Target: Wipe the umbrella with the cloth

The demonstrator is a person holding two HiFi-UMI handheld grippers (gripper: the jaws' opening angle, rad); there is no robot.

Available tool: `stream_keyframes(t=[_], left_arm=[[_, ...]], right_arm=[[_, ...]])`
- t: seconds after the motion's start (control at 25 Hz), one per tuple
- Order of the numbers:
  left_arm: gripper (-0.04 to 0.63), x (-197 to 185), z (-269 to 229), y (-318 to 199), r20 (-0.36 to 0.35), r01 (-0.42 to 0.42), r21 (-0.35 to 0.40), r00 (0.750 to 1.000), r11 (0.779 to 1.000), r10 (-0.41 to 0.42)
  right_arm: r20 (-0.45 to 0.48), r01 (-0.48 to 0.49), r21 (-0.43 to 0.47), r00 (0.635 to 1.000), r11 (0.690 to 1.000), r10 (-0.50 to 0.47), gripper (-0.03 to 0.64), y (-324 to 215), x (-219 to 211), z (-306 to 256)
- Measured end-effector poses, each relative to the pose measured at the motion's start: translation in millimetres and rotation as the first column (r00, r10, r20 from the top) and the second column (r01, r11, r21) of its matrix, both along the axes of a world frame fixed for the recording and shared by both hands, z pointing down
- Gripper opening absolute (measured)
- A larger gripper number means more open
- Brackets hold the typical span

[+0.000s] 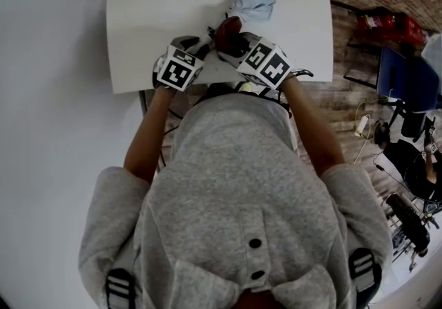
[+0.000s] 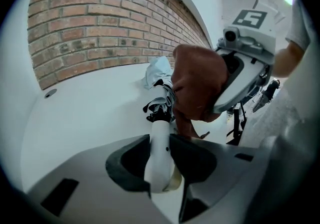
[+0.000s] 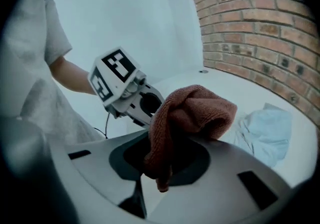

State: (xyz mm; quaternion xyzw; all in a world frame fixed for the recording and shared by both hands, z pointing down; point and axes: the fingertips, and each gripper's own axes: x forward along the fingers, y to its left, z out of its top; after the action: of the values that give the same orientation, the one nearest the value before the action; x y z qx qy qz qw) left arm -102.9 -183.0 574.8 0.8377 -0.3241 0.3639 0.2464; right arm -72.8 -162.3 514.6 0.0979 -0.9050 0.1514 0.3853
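Observation:
A folded pale blue umbrella [image 1: 252,0] lies on the white table [image 1: 159,17], its fabric bunched at the far end [image 2: 159,70]. My left gripper [image 1: 206,43] is shut on the umbrella's white handle [image 2: 160,153], which runs straight out between the jaws. Just to its right, my right gripper [image 1: 231,36] is shut on a reddish-brown cloth [image 1: 228,28]. The cloth [image 3: 185,118] droops over the jaws and sits against the umbrella's shaft just beyond the handle [image 2: 197,85]. In the right gripper view the umbrella fabric [image 3: 267,130] lies ahead to the right, and the left gripper [image 3: 125,87] is close on the left.
The table's near edge is right under both grippers, against the person's grey hooded top. A brick wall [image 2: 100,27] stands beyond the table. To the right are a red object [image 1: 387,24], a blue chair [image 1: 404,79] and cables on the floor.

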Motion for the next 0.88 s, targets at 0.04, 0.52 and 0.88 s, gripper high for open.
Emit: stream_keyframes(t=[0.04,0.52,0.88], left_arm=[[0.135,0.4,0.7,-0.1,0.001,-0.002,0.0,1.0,1.0,0.002],[0.135,-1.9,5.3,-3.2,0.012,-0.009,0.011,1.0,1.0,0.009],[0.135,-0.4,0.2,-1.9,0.009,-0.012,0.016,1.0,1.0,0.012]], right_arm=[[0.027,0.055,-0.022,0.998,0.998,-0.054,0.078,4.0,-3.1,-8.6],[-0.057,0.105,-0.132,0.992,0.986,-0.114,0.078,-41.9,-1.7,6.2],[-0.15,-0.049,-0.047,0.988,0.998,0.041,0.079,-73.9,20.0,10.4]])
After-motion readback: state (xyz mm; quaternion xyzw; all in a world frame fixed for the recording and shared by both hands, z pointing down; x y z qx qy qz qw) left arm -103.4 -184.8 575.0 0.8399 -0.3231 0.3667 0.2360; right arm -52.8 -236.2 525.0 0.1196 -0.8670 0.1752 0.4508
